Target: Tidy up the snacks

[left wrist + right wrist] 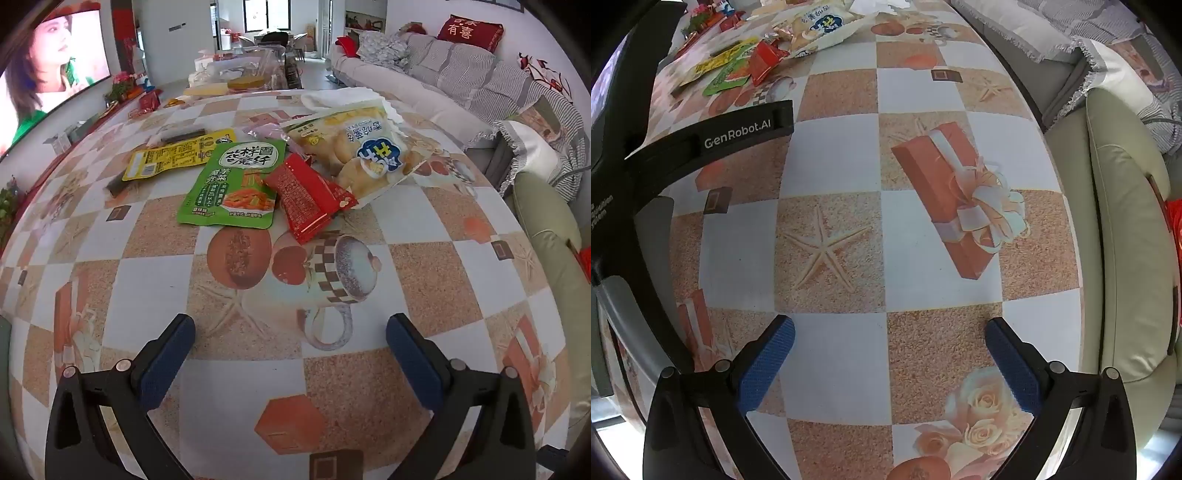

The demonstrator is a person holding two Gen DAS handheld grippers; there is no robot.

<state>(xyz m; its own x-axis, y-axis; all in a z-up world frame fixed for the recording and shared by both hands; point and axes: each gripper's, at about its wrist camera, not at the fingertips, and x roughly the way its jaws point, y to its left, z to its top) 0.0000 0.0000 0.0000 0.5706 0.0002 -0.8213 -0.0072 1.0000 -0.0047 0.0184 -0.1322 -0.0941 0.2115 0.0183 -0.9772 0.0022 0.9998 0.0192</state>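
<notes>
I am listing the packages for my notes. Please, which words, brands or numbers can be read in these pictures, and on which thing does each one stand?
"花样魔纤": top of the green snack pouch.
"GenRobot.AI": black body of the left gripper, seen from the right wrist view.
"有喜": red cushion on the sofa; the line above it is too blurred.
Blue-and-white logo on the pale chip bag: upside down, unreadable.
Fine print on the red packet and yellow packet: too small.

Checkered tabletop (147, 288) printed with gifts and starfish — beside it a grey striped sofa (461, 70) with red cushion (471, 31), television (48, 74) lit — opposite.
</notes>
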